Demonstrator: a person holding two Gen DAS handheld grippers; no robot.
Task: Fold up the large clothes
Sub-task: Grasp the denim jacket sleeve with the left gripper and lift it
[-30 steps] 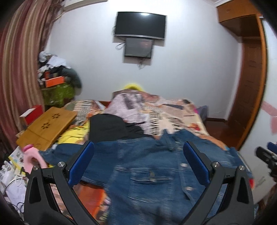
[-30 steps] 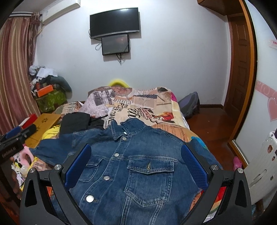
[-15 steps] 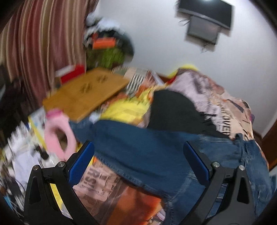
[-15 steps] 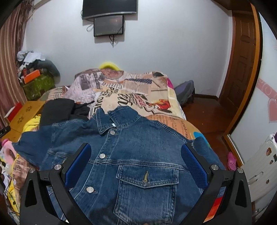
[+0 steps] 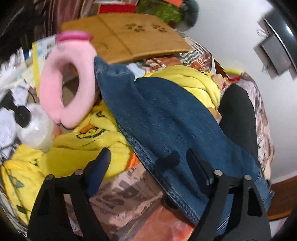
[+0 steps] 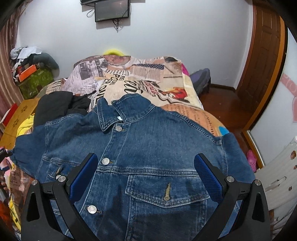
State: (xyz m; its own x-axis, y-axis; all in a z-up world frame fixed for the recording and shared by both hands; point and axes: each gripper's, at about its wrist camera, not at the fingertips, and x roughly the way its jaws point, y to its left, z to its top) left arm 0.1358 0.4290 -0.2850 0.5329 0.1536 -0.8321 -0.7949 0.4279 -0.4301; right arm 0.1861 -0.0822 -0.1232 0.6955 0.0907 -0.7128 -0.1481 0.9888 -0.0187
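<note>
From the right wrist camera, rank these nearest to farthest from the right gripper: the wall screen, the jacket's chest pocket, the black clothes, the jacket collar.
1. Chest pocket: on the denim jacket, between the right gripper's open fingers.
2. Jacket collar: beyond the pocket, mid-bed.
3. Black clothes: left of the collar, slightly farther back.
4. Wall screen: high on the far wall.
</note>
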